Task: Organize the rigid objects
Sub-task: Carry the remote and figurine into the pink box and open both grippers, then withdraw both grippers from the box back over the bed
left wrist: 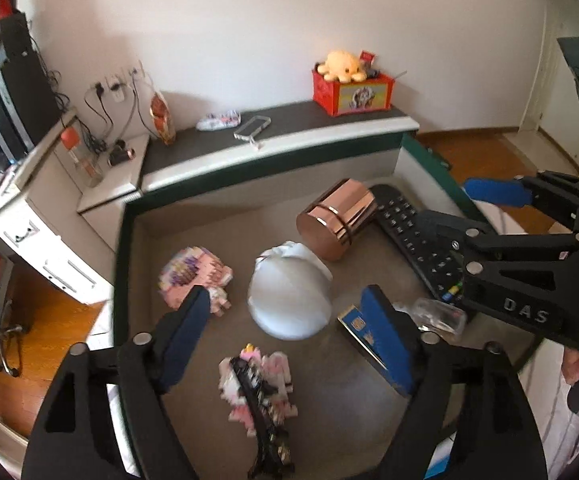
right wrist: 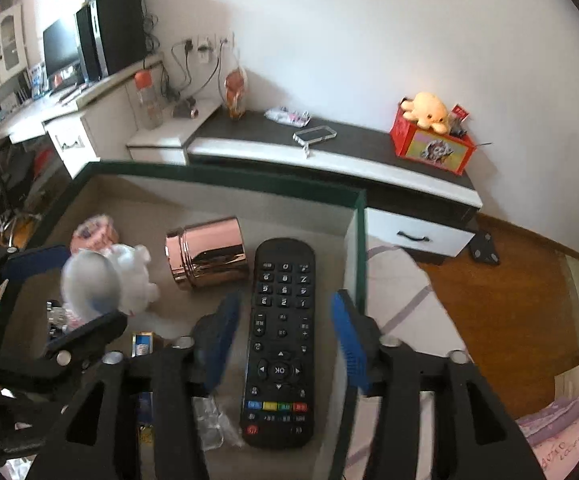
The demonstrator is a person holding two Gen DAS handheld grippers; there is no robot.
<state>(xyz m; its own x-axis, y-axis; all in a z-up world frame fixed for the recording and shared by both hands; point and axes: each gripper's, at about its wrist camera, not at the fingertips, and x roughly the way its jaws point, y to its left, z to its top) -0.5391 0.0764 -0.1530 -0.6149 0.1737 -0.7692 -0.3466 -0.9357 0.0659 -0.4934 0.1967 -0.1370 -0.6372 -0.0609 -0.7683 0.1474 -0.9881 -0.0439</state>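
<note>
A green-rimmed tray (left wrist: 129, 216) holds a white ball-shaped object (left wrist: 289, 300), a rose-gold canister (left wrist: 337, 220) lying on its side, a black remote (left wrist: 413, 232), a blue box (left wrist: 359, 334), a pink block figure (left wrist: 193, 280) and a pink-and-black block figure (left wrist: 257, 384). My left gripper (left wrist: 289, 332) is open and empty above the white object. My right gripper (right wrist: 285, 328) is open, its fingers either side of the remote (right wrist: 281, 340). The canister (right wrist: 209, 254) lies left of the remote. The right gripper also shows in the left wrist view (left wrist: 501, 200).
A low cabinet (right wrist: 329, 156) behind the tray carries a red box with a yellow plush (right wrist: 429, 132), a clear phone case (right wrist: 315, 134) and a snack bag (right wrist: 235, 92). A desk with a monitor (right wrist: 59, 52) stands at left. Wooden floor (right wrist: 509, 300) lies at right.
</note>
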